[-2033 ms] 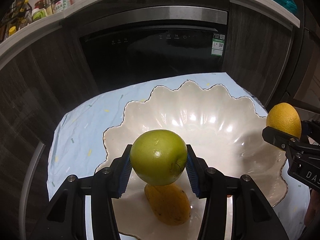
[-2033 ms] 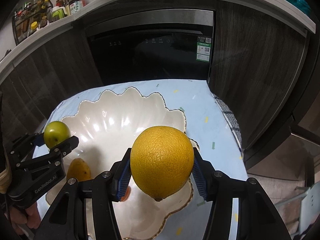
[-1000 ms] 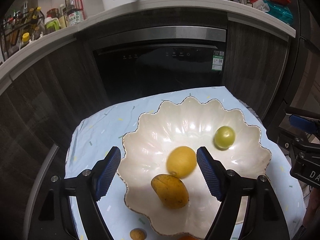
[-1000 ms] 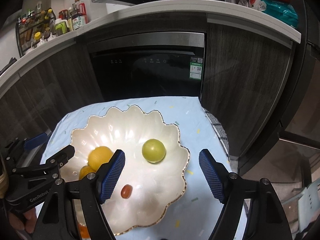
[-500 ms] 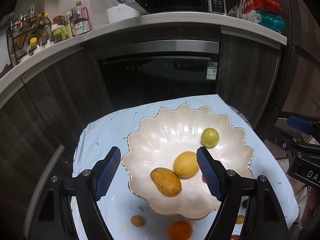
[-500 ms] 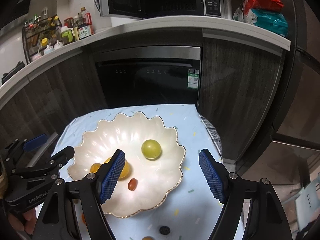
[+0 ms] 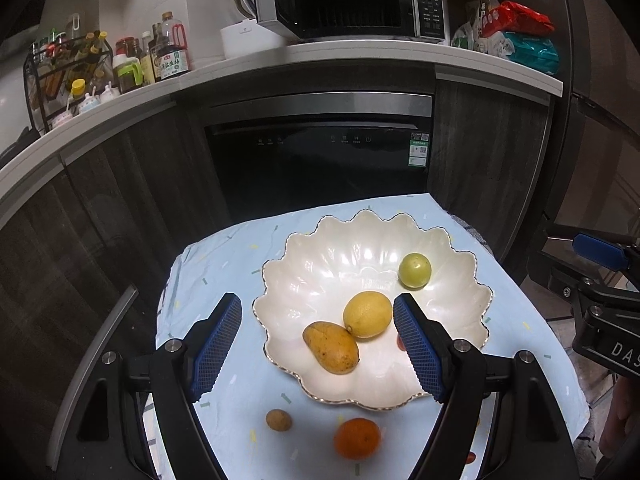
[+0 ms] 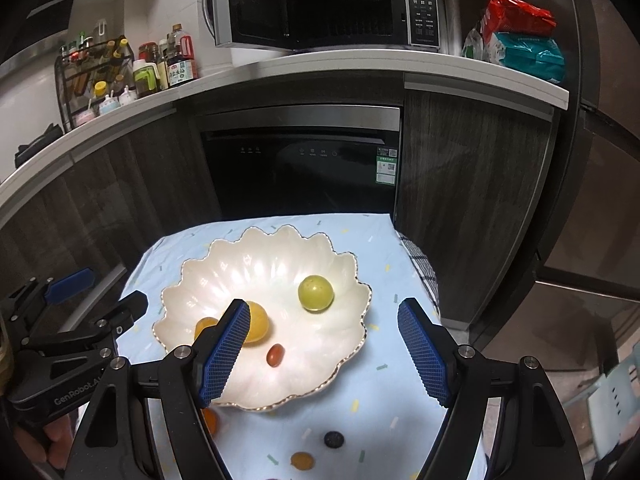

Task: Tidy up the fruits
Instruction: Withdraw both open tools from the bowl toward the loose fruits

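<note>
With mango (image 7: 331, 347), lemon (image 7: 367, 314) and green fruit (image 7: 415, 270) in the bowl (image 7: 304, 256) at frame centre, both the left hand-held gripper (image 7: 318, 346) and right hand-held gripper (image 8: 322, 350) hover open and empty, and the orange (image 7: 357, 438) on the table (image 7: 224, 264) at lower centre likely comes next.

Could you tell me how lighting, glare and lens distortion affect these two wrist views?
Left wrist view: bright glare patches on the white bowl, dark vignetted corners, the countertop bowed by the fisheye. Right wrist view: the same glare on the bowl, curved cabinet lines; both are sharp.
</note>
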`<state>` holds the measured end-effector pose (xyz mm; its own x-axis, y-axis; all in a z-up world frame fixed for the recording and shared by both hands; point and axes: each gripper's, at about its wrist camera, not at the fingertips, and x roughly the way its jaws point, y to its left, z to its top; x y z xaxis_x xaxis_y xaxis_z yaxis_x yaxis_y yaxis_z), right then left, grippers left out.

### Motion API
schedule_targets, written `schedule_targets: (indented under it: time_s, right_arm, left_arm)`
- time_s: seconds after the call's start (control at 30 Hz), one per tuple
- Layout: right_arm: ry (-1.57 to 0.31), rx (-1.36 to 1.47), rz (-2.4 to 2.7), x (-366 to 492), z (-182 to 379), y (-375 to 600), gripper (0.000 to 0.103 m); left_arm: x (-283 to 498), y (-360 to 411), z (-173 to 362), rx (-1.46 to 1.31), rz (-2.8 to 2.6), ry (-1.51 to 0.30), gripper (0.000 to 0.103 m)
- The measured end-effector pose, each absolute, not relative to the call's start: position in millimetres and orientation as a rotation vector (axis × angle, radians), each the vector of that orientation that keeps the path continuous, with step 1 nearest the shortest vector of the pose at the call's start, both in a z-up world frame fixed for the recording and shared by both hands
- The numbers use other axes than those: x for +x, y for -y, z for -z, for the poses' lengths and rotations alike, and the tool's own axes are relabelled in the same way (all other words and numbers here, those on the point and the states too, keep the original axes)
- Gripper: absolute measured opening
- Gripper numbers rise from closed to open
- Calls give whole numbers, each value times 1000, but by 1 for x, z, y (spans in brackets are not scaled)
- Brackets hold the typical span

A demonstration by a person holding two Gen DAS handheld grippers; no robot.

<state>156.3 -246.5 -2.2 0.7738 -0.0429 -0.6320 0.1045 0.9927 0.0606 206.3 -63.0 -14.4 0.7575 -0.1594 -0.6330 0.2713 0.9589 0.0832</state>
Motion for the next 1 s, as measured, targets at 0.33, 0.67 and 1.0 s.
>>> schedule_targets:
  time_s: [0.33,0.67,1.0]
  right_arm:
    - [-676,89,82,142,1,244,77]
    - [-676,90,83,138,1,244,77]
    - [-685,93,82,120,11,245,77]
  left_arm:
    - [191,61,14,170,245,-668,78]
    - [181,60,16,165,253,-670,78]
    - [167,62,23,163,264,-681,78]
